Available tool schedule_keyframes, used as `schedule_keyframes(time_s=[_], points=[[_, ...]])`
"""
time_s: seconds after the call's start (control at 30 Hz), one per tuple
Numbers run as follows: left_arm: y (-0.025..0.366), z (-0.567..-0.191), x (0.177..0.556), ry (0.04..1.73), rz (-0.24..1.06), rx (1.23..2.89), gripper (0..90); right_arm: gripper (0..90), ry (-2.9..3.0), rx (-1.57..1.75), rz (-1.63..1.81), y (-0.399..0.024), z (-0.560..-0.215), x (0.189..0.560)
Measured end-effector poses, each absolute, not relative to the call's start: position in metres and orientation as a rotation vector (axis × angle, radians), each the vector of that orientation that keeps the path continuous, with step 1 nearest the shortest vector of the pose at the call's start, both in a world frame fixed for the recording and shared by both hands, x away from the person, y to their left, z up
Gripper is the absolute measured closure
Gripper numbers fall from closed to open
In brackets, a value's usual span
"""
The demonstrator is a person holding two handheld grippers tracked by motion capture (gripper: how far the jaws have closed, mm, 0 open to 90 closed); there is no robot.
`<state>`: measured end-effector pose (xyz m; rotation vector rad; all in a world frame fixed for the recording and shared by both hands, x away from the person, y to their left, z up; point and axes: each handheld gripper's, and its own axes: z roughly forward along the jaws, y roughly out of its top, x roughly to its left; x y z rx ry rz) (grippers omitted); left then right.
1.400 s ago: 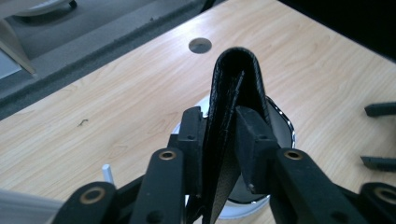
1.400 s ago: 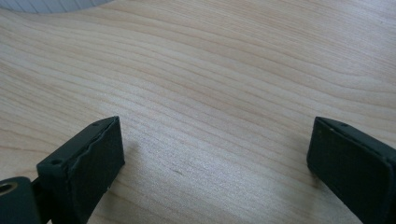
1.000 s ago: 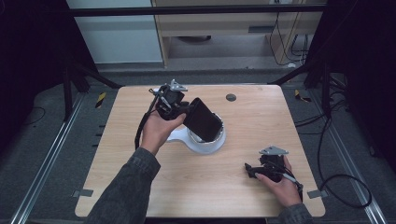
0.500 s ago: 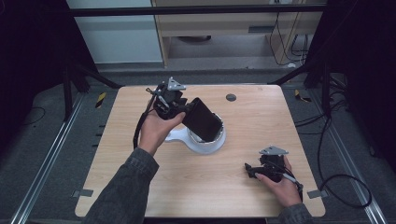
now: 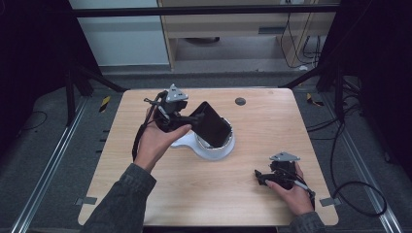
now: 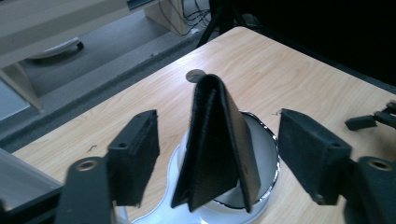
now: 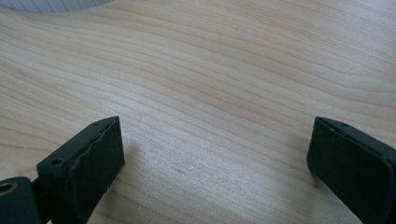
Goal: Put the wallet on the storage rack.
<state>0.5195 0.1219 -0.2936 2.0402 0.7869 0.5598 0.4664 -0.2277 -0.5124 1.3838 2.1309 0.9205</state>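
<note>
A black folded wallet (image 5: 212, 125) (image 6: 215, 144) stands tilted on its edge in a white dish-like holder (image 5: 219, 152) (image 6: 270, 156) at the middle of the table. My left gripper (image 5: 187, 121) (image 6: 219, 128) is just left of it. Its jaws have just been opening and now stand wide on either side of the wallet, with gaps between the pads and the leather. My right gripper (image 5: 260, 177) (image 7: 215, 140) rests low over the bare wood near the front right corner, open with nothing between its jaws.
A small round dark grommet (image 5: 240, 101) (image 6: 196, 74) sits in the wooden table (image 5: 272, 126) behind the holder. The right gripper's jaw tips (image 6: 373, 120) show far off in the left gripper view. Dark frame posts and a cabinet stand beyond the table's far edge.
The left gripper's jaws have opened and let go of the wallet, and the hand has drawn back a little to the left. The wallet stays leaning in the holder. The right hand has not moved.
</note>
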Motion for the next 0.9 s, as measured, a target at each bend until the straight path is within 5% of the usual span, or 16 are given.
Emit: schedule_keyframes(time_s=[0.4, 0.9], points=[[0.130, -0.317, 0.481, 0.688, 0.508, 2.003, 4.4, 4.0, 2.130, 1.384, 0.920, -0.228, -0.512, 0.466], [0.154, -0.369, 0.454, 0.696, 0.454, 2.035, 3.6, 3.9, 2.129, 1.384, 0.918, -0.228, -0.512, 0.466]])
